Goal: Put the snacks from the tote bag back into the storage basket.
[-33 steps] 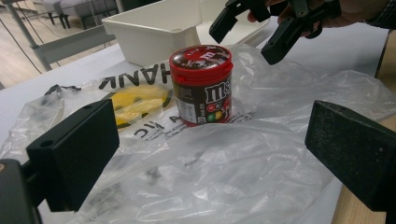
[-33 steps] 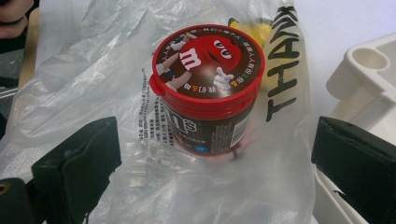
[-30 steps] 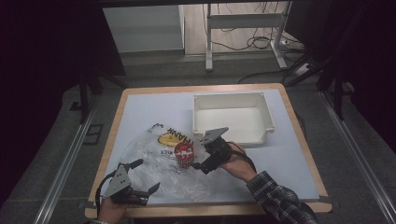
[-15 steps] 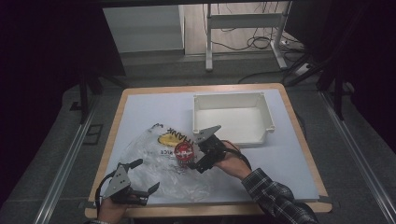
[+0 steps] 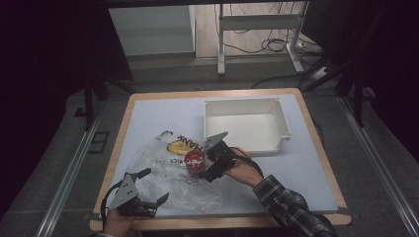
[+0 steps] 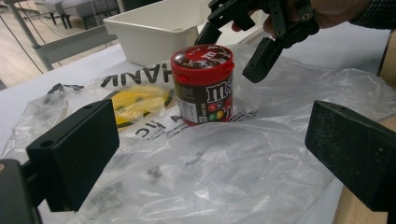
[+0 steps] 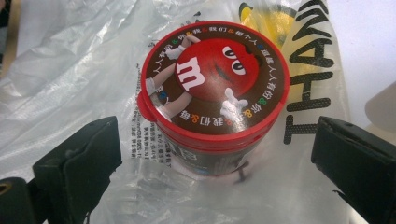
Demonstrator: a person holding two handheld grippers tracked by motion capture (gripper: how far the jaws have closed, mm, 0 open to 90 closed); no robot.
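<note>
A red-lidded brown candy jar stands upright on a clear plastic bag with black letters and a yellow face. My right gripper hovers just beside and above the jar, open, jaws on either side of it without touching. My left gripper sits open at the table's front edge, over the bag's near corner, with nothing between its jaws.
A white empty bin stands behind the jar at the right rear of the blue mat. The wooden table edge runs along the front. Dark floor and metal rails surround the table.
My right gripper has moved left toward the jar and now straddles its top. The left gripper has stayed put.
</note>
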